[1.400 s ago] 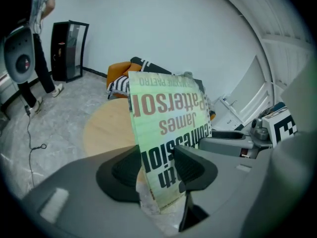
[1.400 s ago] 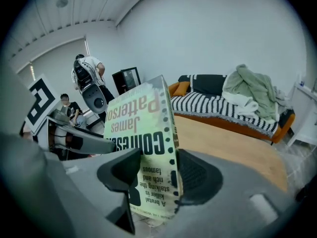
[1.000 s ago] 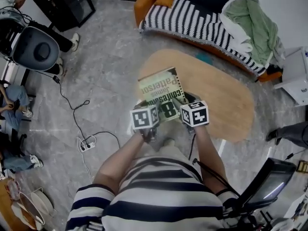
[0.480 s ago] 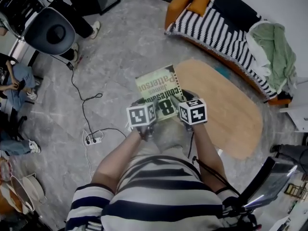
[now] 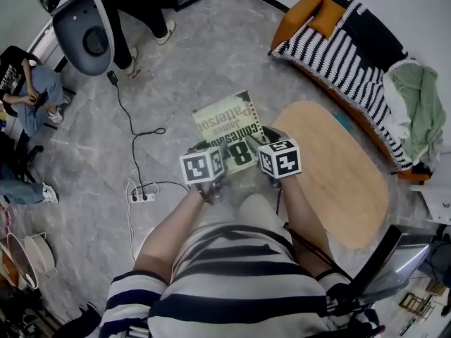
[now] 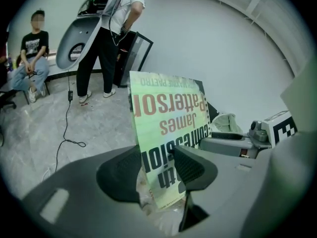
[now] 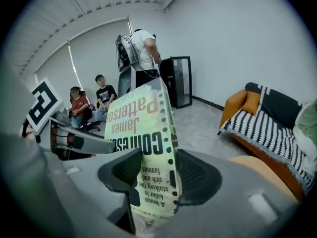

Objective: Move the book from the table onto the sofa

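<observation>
A pale green paperback book (image 5: 224,129) hangs in the air over the grey floor, just left of the oval wooden table (image 5: 338,167). My left gripper (image 5: 213,153) is shut on the book's near left edge, and its pads clamp the cover (image 6: 166,128) in the left gripper view. My right gripper (image 5: 258,148) is shut on the near right corner, its jaws pressing both sides of the book (image 7: 141,128). The sofa (image 5: 352,55), orange with a black-and-white striped throw, stands at the upper right, beyond the table.
A green cloth (image 5: 416,97) lies on the sofa's right end. A cable and power strip (image 5: 144,196) trail across the floor on the left. A large grey machine (image 5: 84,23), a standing person and seated people (image 5: 32,90) are at the far left. A monitor (image 5: 387,266) stands at the lower right.
Both grippers have carried the book off the table's left end; it now hangs over the floor beside the table. The sofa and table have slid to the right in the head view.
</observation>
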A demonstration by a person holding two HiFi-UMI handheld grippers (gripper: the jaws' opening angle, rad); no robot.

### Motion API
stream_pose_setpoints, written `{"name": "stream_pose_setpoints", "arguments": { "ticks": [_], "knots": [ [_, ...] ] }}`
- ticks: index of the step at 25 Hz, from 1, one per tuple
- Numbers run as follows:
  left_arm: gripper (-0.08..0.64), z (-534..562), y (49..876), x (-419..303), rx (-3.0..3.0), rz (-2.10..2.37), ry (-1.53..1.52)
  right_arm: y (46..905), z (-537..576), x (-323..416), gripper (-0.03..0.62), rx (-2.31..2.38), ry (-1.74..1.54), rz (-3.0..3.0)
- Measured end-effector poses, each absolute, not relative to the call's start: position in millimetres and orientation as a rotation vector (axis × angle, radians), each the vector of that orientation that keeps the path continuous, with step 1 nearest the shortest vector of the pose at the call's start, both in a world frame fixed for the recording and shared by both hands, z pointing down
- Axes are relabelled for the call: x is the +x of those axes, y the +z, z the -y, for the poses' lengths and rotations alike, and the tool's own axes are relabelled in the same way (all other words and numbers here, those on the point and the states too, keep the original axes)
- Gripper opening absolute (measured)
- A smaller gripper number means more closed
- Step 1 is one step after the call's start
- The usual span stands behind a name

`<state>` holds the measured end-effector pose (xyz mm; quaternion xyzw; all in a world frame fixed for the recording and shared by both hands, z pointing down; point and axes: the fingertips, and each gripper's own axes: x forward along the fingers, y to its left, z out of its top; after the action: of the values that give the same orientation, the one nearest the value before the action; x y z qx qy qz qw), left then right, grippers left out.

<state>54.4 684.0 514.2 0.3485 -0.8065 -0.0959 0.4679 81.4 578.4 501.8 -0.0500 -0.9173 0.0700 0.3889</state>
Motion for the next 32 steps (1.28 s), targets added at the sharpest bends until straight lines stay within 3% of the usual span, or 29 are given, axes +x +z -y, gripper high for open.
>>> {"name": "stream_pose_setpoints", "arguments": {
  "ticks": [15, 32],
  "knots": [
    [0.21, -692, 518, -23, 0.731, 2.026, -0.314, 505, -583, -9, 0.218, -0.268, 0.125, 2.32],
    [0.21, -612, 504, -141, 0.815, 2.023, -0.23, 494, -505, -116, 0.215, -0.176, 0.199, 2.373]
  ]
}}
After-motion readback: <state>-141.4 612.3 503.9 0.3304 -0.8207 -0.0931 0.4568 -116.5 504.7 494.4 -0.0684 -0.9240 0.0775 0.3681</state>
